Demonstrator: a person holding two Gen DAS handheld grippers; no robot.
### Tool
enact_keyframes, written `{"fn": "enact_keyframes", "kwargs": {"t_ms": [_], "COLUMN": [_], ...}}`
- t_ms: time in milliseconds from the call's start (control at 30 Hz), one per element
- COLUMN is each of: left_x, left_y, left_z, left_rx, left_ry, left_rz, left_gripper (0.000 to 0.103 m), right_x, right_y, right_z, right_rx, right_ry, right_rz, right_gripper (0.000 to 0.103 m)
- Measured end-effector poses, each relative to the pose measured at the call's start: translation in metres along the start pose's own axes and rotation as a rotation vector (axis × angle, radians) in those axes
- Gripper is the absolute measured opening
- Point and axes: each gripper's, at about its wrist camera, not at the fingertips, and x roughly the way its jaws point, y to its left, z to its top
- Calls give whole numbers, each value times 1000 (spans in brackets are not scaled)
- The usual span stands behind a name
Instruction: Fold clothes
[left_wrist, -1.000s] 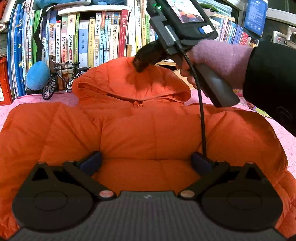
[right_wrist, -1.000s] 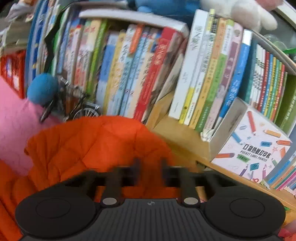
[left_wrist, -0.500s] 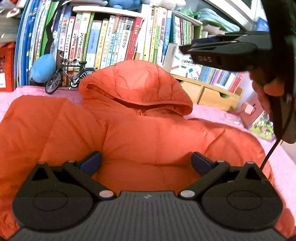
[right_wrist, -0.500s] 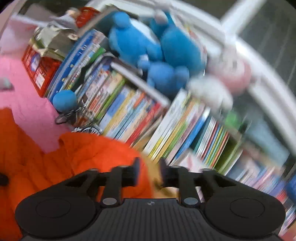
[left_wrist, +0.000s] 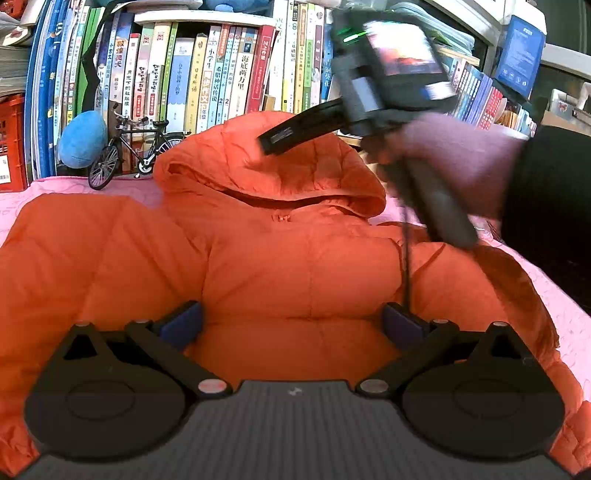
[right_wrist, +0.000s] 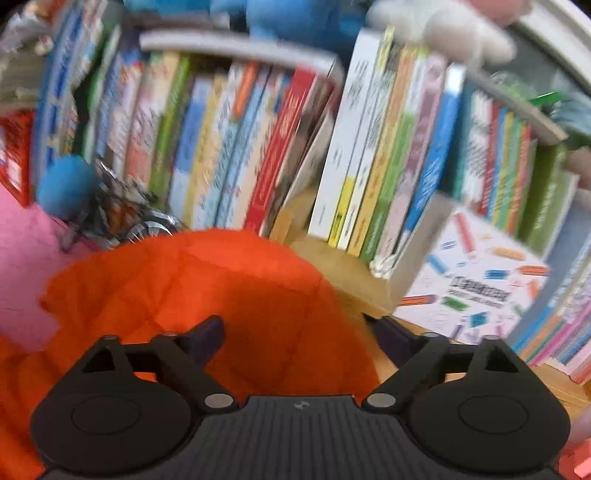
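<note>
An orange hooded puffer jacket (left_wrist: 295, 266) lies spread front-up on a pink cover (left_wrist: 554, 295), with its hood (left_wrist: 266, 166) towards the bookshelf. My left gripper (left_wrist: 291, 325) rests low over the jacket's chest, open, and padded fabric bulges between its blue pads (left_wrist: 181, 321) without being pinched. A hand in a purple cuff (left_wrist: 454, 158) holds my right gripper (left_wrist: 295, 129) just above the hood's right side. In the blurred right wrist view the right gripper (right_wrist: 299, 332) hovers over the hood (right_wrist: 221, 288) with its jaws opening wide, and nothing is gripped.
A packed bookshelf (left_wrist: 221, 74) stands right behind the hood. A toy bicycle (left_wrist: 136, 147) and a blue ball (left_wrist: 81, 138) sit at its foot on the left, beside a red crate (left_wrist: 11, 140). A pencil-print box (right_wrist: 480, 284) leans on a wooden ledge (right_wrist: 351, 273) at right.
The right gripper went from shut to wide open. It swung up and away half a second ago and is back over the hood. The left gripper stayed where it was.
</note>
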Motion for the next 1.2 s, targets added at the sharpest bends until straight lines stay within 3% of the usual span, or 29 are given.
{"fn": "enact_keyframes", "kwargs": {"t_ms": [100,167,233,300,333,533,667,833,933,967,1067,1200], "left_x": [0,1,2,2,2,2,-3,-31,-52,-57,-64,-54], "left_y": [1,1,1,1,1,7,20,60,92,102,121,118], "left_z": [1,1,1,1,1,1,3,5,-6,-6,-3,7], "left_rx": [-2,-3,-1,0,0,-26,-115,-391,-562,-619,-726,-759], "left_ry": [3,3,4,5,6,4,-21,-146,-286,-300,-292,-187], "left_rz": [-3,-4,-3,-3,-3,-34,-91,-285,-491,-552,-654,-672], "left_gripper": [103,103,103,103,103,103,103,103,103,103,103,103], "right_x": [20,23,24,19,15,-57,-125,-195,-221,-227,-239,-248], "right_y": [9,14,19,25,29,52,59,65,74,76,85,99], "right_z": [-1,-5,-8,-10,-10,-16,-29,-63,-88,-97,-123,-149], "right_rx": [-46,-75,-105,-139,-167,-359,-469,-566,-606,-619,-661,-738], "right_ry": [33,39,55,63,55,-168,-348,-464,-498,-505,-526,-558], "right_rz": [-36,-42,-44,-47,-52,-147,-180,-203,-218,-218,-204,-186], "right_gripper": [98,86,35,18,14,12,12,12,12,12,12,13]}}
